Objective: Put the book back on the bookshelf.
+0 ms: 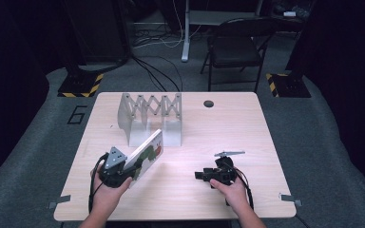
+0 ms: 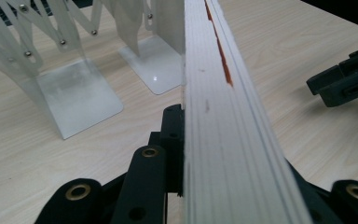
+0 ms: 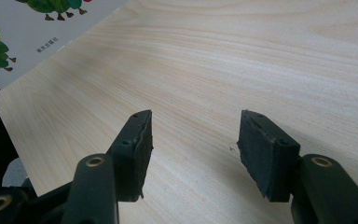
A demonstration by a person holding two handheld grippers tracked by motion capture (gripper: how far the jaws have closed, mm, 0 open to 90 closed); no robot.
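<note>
A white picture book [image 1: 147,154] with a green caterpillar on its cover is tilted up off the wooden table [image 1: 209,137], just in front of the metal rack. My left gripper [image 1: 132,172] is shut on its lower end; in the left gripper view the book's page edge [image 2: 219,116] runs up between the jaws, with one black finger [image 2: 170,140] pressed against its side. My right gripper [image 1: 199,175] rests low over the table at the right, open, with bare wood between its pads [image 3: 193,140]. The book's cover [image 3: 37,28] shows at the top left of the right gripper view.
An expanding silver book rack [image 1: 149,118] with upright dividers [image 2: 74,88] stands at the table's back left. A round cable hole [image 1: 208,103] lies near the far edge. A folding chair [image 1: 235,47] and cables are on the floor beyond the table.
</note>
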